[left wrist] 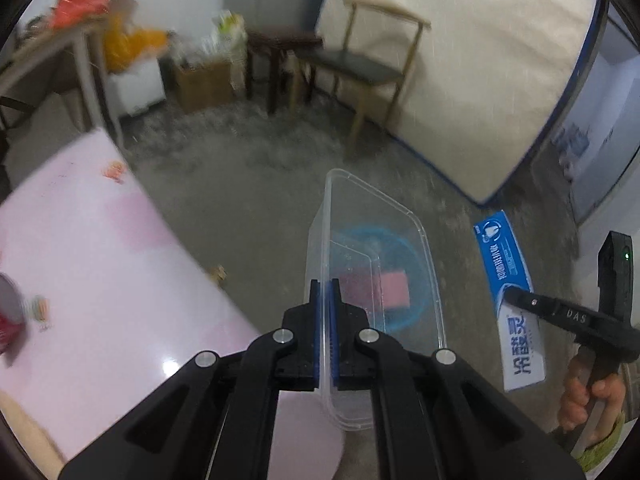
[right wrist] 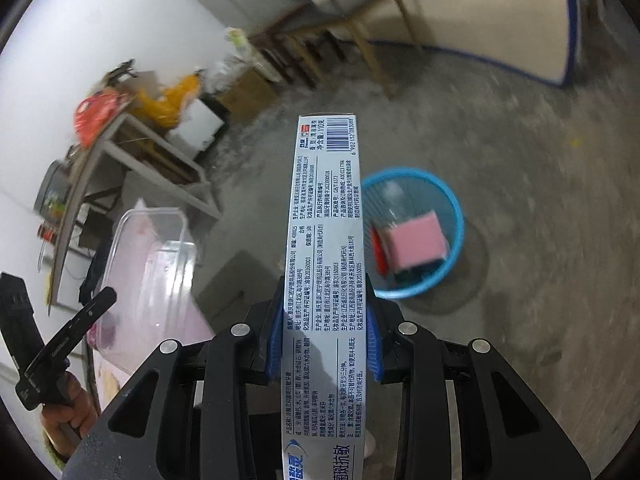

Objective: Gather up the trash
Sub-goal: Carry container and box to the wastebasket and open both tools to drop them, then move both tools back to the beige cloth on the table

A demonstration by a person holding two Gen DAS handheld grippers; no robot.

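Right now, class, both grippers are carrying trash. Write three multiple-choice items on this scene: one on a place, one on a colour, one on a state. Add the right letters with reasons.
1. Where does the basket stand?
A. on the floor
B. on the chair
C. on the pink table

2. What colour is the basket?
A. red
B. blue
C. yellow

3. What is the right gripper doing?
A. hanging open and empty
B. clamping a clear container
C. clamping a toothpaste box

Answers:
1 A: grey floor surrounds it.
2 B: its rim is blue.
3 C: its pads press the toothpaste box; the left gripper has the clear container.
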